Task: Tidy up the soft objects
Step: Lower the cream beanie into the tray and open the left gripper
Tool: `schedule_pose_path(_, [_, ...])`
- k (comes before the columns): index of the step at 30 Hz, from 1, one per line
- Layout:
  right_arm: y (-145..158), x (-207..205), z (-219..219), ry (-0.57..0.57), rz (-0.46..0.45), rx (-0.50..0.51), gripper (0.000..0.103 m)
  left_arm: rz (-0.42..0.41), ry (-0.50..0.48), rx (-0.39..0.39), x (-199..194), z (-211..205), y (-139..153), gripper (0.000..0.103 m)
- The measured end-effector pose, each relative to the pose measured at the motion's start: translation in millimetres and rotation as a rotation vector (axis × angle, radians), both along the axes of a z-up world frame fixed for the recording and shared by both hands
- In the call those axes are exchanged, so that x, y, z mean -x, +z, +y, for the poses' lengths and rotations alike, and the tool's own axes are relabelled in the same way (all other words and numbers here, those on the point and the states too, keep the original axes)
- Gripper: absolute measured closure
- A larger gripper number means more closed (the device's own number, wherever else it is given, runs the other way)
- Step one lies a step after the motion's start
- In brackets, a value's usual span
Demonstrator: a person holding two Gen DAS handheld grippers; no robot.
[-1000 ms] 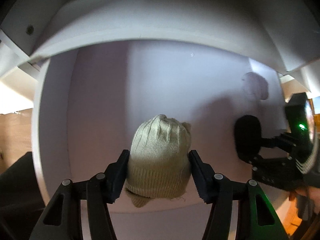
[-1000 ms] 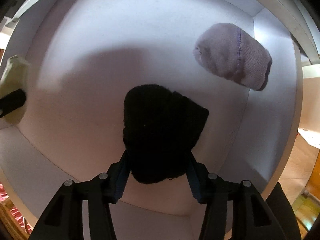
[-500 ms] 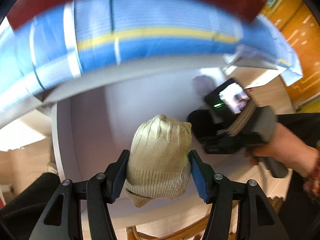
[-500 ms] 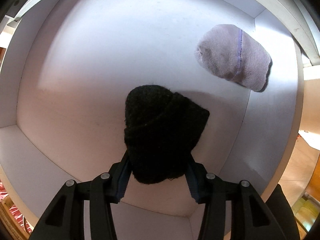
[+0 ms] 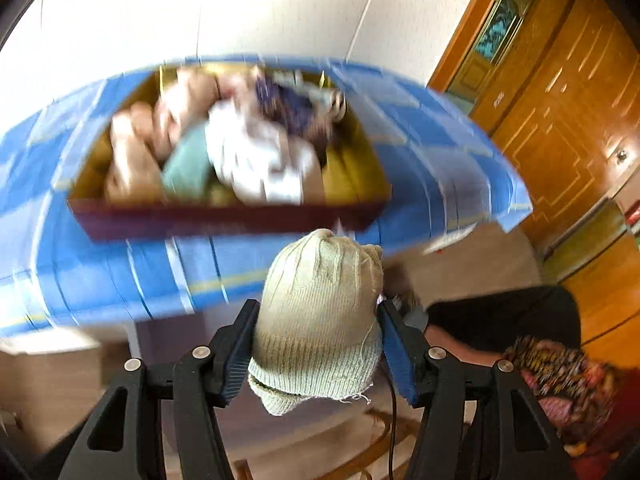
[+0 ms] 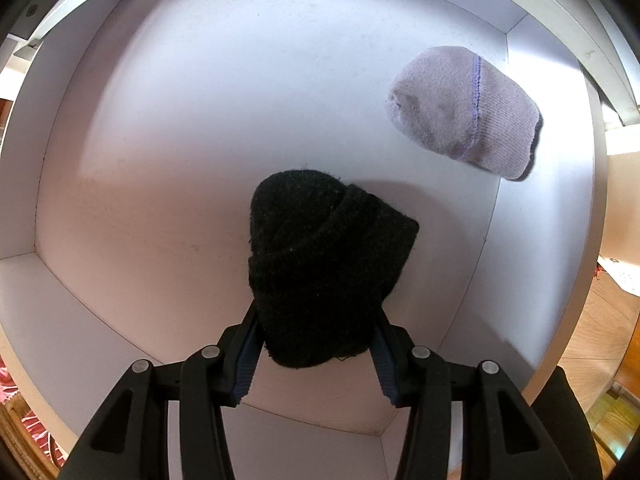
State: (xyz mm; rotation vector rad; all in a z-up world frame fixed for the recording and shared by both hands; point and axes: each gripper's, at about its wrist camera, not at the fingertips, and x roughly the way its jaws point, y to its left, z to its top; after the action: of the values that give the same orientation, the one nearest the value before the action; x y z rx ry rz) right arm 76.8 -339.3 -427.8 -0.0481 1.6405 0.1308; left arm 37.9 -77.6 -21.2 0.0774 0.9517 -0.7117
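Left tongs (image 5: 316, 354) risen above drawer, gripping cream sock (image 5: 318, 320), right tongs (image 6: 316, 354) unmoved, gripping black sock (image 6: 324, 264)

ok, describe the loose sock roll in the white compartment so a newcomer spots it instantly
Look into the white compartment in the right wrist view. The pale lilac rolled sock lies free near its right wall, up and right of the black rolled sock; it alone is light-coloured and ungripped.

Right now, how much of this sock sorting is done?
Early days. One pale rolled sock already lies in the white compartment. The right tongs grip a black roll there; the left tongs grip a beige roll. The box remains piled.
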Motion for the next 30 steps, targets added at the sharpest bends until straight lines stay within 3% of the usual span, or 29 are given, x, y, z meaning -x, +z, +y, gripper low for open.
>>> schedule_pose_path(8, [4, -3, 2, -0.004, 0.002, -0.001, 0.054, -0.107, 0.113, -0.020, -74, 3, 65, 0.043])
schedule_pose_path(14, [2, -10, -13, -0.014, 0.007, -0.011, 0.054, -0.136, 0.206, -0.057, -138, 5, 85, 0.043])
schedule_pose_path(22, [1, -17, -25, -0.027, 0.016, -0.021, 0.054, -0.156, 0.270, -0.216, -204, -5, 76, 0.043])
schedule_pose_path(30, [4, -23, -31, -0.044, 0.020, -0.031, 0.054, -0.131, 0.284, -0.308, -251, -18, 48, 0.043])
